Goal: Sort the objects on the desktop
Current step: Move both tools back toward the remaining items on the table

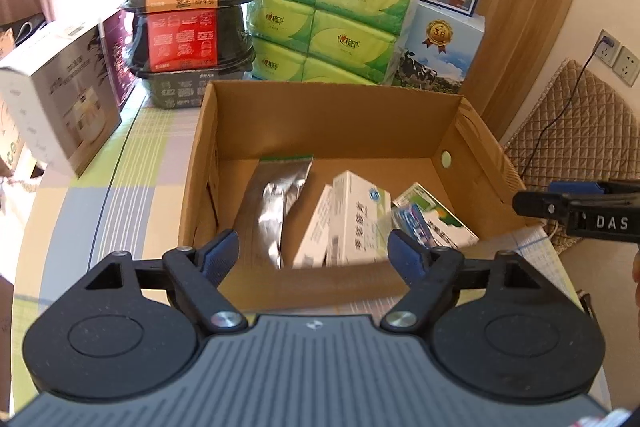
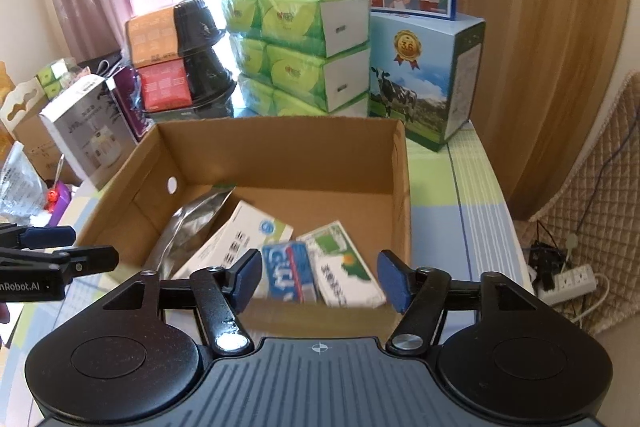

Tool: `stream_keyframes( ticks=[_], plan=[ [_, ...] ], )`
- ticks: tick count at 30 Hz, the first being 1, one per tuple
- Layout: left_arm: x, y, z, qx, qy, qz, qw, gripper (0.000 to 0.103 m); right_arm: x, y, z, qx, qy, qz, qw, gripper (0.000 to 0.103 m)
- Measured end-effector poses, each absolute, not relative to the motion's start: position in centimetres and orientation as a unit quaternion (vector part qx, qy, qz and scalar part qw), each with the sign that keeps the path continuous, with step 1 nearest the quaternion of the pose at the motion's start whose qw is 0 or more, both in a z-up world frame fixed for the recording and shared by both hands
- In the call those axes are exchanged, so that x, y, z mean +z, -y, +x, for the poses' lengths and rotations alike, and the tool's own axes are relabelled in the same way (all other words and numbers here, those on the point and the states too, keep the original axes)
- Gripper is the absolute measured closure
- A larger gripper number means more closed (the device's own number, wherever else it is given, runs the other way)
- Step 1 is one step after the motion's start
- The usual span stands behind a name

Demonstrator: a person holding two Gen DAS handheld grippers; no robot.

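Looking through the left wrist view first: left gripper (image 1: 312, 251) hangs over the near wall of the cardboard box (image 1: 332, 115), jaws spread wide, nothing between them. Sorted items lie just beyond and below it on the box floor: silver foil pouch (image 1: 276, 203) to the left, long axis running near-to-far; white medicine box (image 1: 356, 215) dead ahead, tilted, also lengthwise away from the gripper; green-and-white carton (image 1: 436, 215) to the right. Right gripper (image 1: 576, 211) shows at the right edge beside the box wall, fingers pointing left; its opening is hard to judge from this side. Right wrist view: right gripper (image 2: 320, 275) also sits at the near wall, jaws wide apart and empty, with a blue-and-white pack (image 2: 288, 271) straight ahead and the green-and-white carton just right of it, both angled near-to-far. Medicine box and pouch lie further left, nearer the left gripper. No loose item is visible on the striped tablecloth (image 2: 472, 187) near either gripper, so my guess is the sorting is mostly done; background tissue packs (image 2: 304, 51) look like storage.
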State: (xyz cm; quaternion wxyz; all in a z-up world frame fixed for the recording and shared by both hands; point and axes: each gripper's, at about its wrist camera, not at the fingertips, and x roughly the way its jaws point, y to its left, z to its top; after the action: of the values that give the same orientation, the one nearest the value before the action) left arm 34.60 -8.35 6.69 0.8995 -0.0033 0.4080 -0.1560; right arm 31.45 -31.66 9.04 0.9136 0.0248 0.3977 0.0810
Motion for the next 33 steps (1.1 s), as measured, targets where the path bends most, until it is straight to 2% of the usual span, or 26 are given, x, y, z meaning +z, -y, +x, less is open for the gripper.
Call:
stream_keyframes(
  ticks=[6, 14, 18, 24, 27, 33],
  plan=[
    [7.7, 7.3, 29.2, -0.152, -0.403, -0.015, 0.902, 0.022, 9.5, 30.9, 25.7, 0.088, -0.394, 0.028, 0.914, 0.037],
    [7.7, 6.5, 22.0, -0.153, -0.409, -0.033, 0.899, 0.017, 9.1, 29.2, 18.4, 0.118, -0.403, 0.023, 0.907, 0.027],
    [7.3, 6.0, 19.1, -0.144, -0.411, -0.045, 0.899, 0.013, 8.6, 28.8, 15.1, 0.127, -0.411, 0.026, 0.902, 0.012],
    [5.9, 4.8, 15.2, -0.122, -0.42, -0.041, 0.898, 0.006, 7.8, 29.1, 10.9, 0.132, -0.415, 0.029, 0.9, 0.004],
    [5.2, 4.1, 13.6, -0.116, -0.428, -0.049, 0.895, 0.002, 7.3, 29.3, 9.4, 0.129, -0.417, 0.028, 0.899, 0.002],
    [4.0, 3.3, 11.2, -0.096, -0.43, -0.027, 0.897, 0.002, 7.1, 29.8, 7.4, 0.122, -0.41, 0.033, 0.903, 0.002]
  ],
)
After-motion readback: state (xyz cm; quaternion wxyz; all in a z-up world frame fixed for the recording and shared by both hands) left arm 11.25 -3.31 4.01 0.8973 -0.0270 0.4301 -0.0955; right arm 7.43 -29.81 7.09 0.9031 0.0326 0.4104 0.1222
